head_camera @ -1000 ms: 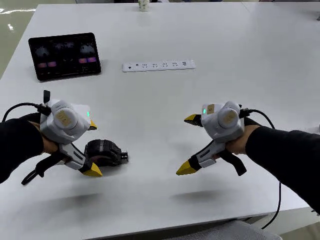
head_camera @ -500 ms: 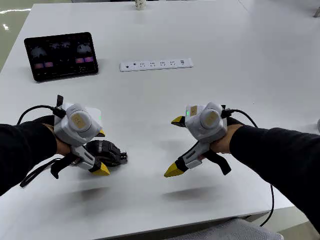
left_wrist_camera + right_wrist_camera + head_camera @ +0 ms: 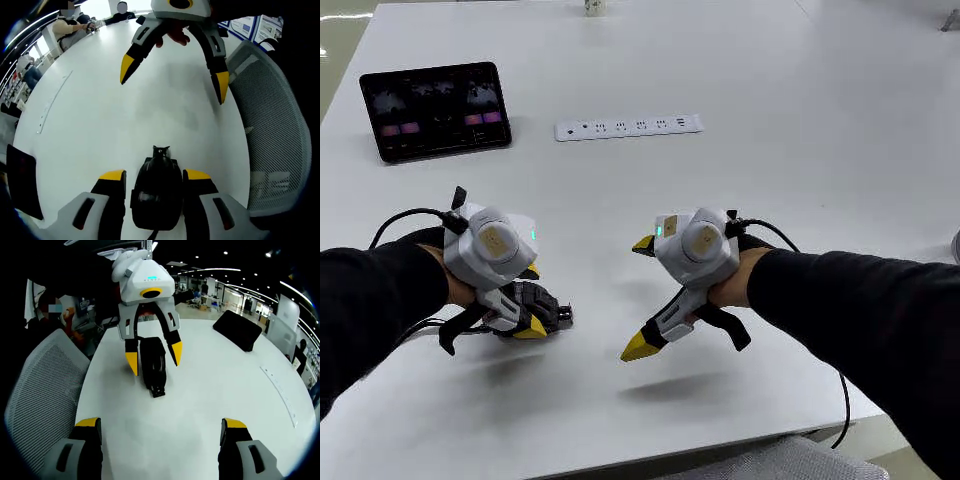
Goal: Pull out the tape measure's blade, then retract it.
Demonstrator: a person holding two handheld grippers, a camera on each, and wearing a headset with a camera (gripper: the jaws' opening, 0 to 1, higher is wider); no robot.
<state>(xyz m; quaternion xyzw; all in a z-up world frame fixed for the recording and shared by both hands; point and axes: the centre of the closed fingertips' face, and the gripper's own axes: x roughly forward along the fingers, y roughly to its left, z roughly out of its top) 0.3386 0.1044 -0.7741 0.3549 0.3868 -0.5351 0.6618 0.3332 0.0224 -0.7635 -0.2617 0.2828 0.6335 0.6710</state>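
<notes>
A black tape measure point(image 3: 546, 308) lies on the white table point(image 3: 740, 120) at the front left, its blade hook point(image 3: 565, 316) pointing right with no blade drawn out. My left gripper point(image 3: 530, 298) straddles the case, one yellow-tipped jaw pressed against each side. The left gripper view has the case point(image 3: 156, 192) held snug between the jaws, hook point(image 3: 160, 150) forward. My right gripper point(image 3: 642, 295) hovers open a short way to the right, facing the tape measure with nothing in it. Its view looks straight at the left gripper point(image 3: 153, 357) and the tape measure point(image 3: 152, 362).
A dark tablet point(image 3: 435, 110) stands propped at the back left. A white power strip point(image 3: 628, 127) lies beyond the grippers at mid-table. A mesh chair point(image 3: 270, 150) sits by the table's near edge. Cables trail from both grippers.
My left gripper has come down around the tape measure and narrowed its jaws onto the case. My right gripper has moved left, closer to the tape measure, still open.
</notes>
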